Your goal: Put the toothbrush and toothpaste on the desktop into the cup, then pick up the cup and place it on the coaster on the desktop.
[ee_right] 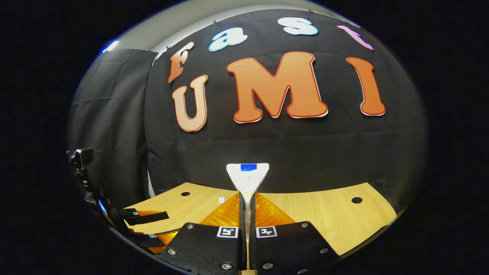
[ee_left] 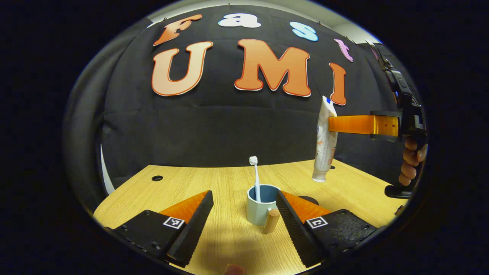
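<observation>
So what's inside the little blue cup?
A white toothbrush stands in the pale blue cup, bristles up. Its handle's lower end is hidden by the cup wall.

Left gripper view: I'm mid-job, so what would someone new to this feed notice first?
First, the toothpaste tube hanging upright above the far right of the wooden desktop, cap down, pinched by the right gripper with its jaws closed on it. Next, the toothbrush standing bristles-up in the pale blue cup at centre. The left gripper waits near the cup, jaws wide open.
</observation>
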`<state>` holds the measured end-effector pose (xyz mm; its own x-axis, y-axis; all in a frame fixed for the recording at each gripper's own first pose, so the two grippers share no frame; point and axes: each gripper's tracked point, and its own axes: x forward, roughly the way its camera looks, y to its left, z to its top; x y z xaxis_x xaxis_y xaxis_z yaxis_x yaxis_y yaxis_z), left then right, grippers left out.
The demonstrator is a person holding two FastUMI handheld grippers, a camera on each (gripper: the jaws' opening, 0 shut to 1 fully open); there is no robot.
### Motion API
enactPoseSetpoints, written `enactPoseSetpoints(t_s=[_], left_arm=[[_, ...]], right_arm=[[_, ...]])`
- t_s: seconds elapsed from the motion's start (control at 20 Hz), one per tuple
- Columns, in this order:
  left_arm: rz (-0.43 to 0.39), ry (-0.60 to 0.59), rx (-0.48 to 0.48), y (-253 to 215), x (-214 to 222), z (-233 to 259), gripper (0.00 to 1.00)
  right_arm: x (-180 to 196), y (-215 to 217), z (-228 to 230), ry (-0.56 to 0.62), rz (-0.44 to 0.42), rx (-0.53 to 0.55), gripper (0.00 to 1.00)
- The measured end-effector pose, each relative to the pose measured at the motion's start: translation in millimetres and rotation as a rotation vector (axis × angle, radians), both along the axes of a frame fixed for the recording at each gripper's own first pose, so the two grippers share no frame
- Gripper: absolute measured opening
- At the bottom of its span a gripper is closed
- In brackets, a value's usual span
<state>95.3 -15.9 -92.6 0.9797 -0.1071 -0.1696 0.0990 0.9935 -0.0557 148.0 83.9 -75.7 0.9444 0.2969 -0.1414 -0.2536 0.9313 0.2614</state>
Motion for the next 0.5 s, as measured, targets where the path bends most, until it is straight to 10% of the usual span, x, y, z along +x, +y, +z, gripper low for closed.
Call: enactPoseSetpoints(t_s=[0.5], left_arm=[[0.084,-0.128,0.011,31.2,-36.8,29.8,0.99]], right_arm=[[26.5,51.3,-10.1,-0.032,0.066,0.044,0.03]])
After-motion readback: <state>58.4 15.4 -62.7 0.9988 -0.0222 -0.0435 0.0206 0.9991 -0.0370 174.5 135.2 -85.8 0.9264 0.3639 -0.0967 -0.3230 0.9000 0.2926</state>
